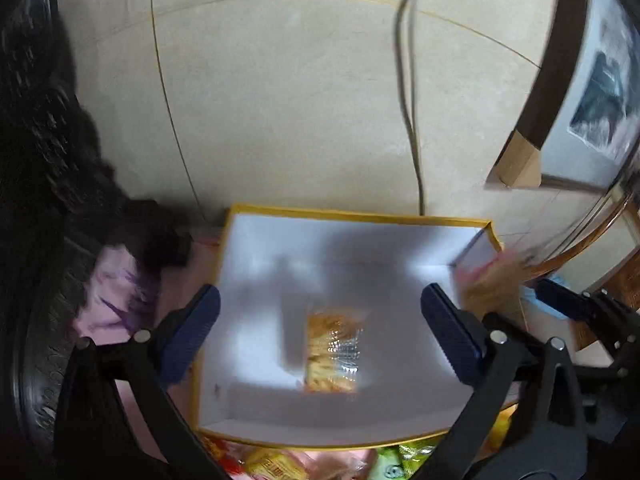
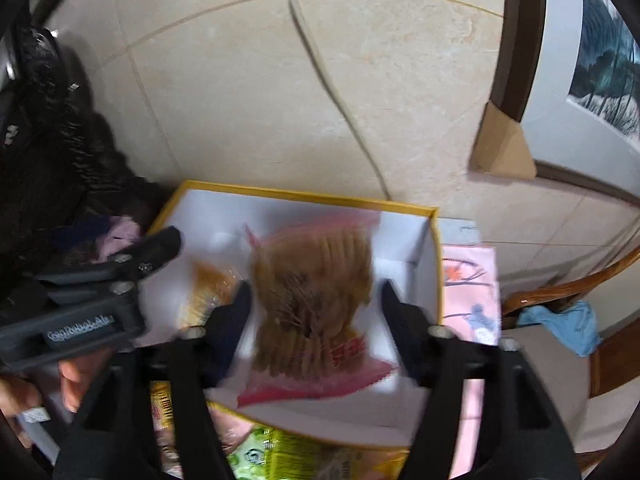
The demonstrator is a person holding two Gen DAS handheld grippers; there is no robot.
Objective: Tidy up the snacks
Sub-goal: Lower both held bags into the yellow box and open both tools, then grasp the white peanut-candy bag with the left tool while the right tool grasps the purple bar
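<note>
Spread wide above the yellow-rimmed box (image 1: 360, 216), the left claw (image 1: 320, 328) holds nothing; 1 small packet (image 1: 332, 354) lies inside. A biscuit bag (image 2: 316, 300) is seen between the right claw's (image 2: 316, 312) parted jaws, apparently released. Loose snacks (image 2: 256, 456) must be fetched next.

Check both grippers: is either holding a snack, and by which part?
Left gripper: nothing; its jaws stand wide over the box. Right gripper: a pink biscuit packet lies between its open fingers, blurred, apparently not pinched.
</note>
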